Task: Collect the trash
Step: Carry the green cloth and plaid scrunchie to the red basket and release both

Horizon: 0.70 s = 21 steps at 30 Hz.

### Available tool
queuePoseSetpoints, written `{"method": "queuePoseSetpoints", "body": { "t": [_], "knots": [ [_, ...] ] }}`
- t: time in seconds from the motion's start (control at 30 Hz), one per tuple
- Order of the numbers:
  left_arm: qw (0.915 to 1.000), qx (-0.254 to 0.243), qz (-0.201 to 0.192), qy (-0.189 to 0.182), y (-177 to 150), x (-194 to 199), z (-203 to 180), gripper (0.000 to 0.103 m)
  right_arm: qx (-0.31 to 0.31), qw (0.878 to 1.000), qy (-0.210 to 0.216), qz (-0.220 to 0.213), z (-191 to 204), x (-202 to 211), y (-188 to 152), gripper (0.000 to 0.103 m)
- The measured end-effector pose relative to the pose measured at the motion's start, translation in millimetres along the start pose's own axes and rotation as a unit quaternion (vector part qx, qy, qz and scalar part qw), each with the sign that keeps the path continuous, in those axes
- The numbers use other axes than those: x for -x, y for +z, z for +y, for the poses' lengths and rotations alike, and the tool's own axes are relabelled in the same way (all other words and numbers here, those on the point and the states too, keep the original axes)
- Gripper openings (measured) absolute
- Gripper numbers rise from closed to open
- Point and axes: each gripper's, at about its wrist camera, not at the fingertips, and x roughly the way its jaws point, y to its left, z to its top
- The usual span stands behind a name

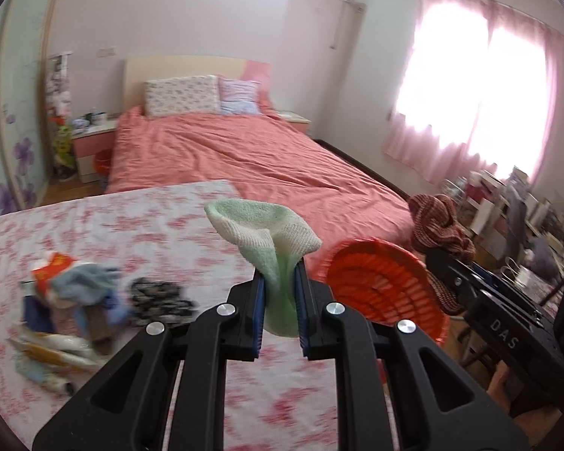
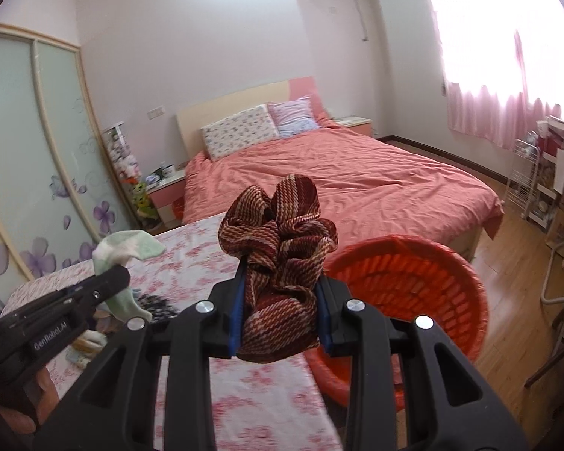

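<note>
Left wrist view. Pale green and white knitted sock, pinched between blue pads of black left gripper, lower centre of frame; toe bunched below the jaws, open cuff flaring above. Round orange plastic mesh basket just right of it, tilted, rim toward the lens. Black right gripper at right edge, clamped on crumpled maroon and cream striped cloth above the basket's far rim. Pink floral tablecloth across lower left, blurred. On it at left: loose heap of small cloths and wrappers, with a dark patterned crumpled piece beside it. Coral bedspread on bed in centre background; two patterned pillows at its head.

Right wrist view. Maroon and cream striped cloth, squeezed between blue pads of right gripper, centre of frame, folds bulging above and below. Orange basket at lower right, just behind and right of the jaws, open side facing up and toward the lens. Left gripper at left edge, closed on green and white sock, over the floral tablecloth. Part of a hand at lower left, under the left gripper body. Coral bed in mid background; pink curtains at upper right; wooden floor at right.
</note>
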Motion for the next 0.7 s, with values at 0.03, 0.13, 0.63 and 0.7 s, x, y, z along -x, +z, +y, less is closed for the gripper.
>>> {"method": "queuePoseSetpoints", "body": {
  "t": [0.03, 0.13, 0.63, 0.7],
  "knots": [
    [1.0, -0.003, 0.002, -0.007, 0, -4, -5, 0.015, -0.007, 1.0, -0.005, -0.001, -10, -1, 1, 0.031],
    [0.9993, -0.017, 0.01, -0.032, -2, -21, -29, 0.015, -0.026, 0.999, -0.019, 0.0, -37, -3, 1, 0.031],
    [0.9931, -0.054, 0.075, -0.072, -12, -100, -99, 0.037, -0.106, 0.993, -0.049, 0.022, -136, -48, -8, 0.044],
    [0.9929, -0.05, 0.088, -0.061, -17, -108, -96, 0.044, -0.116, 0.992, -0.049, 0.029, -143, -59, -9, 0.049]
  ]
}}
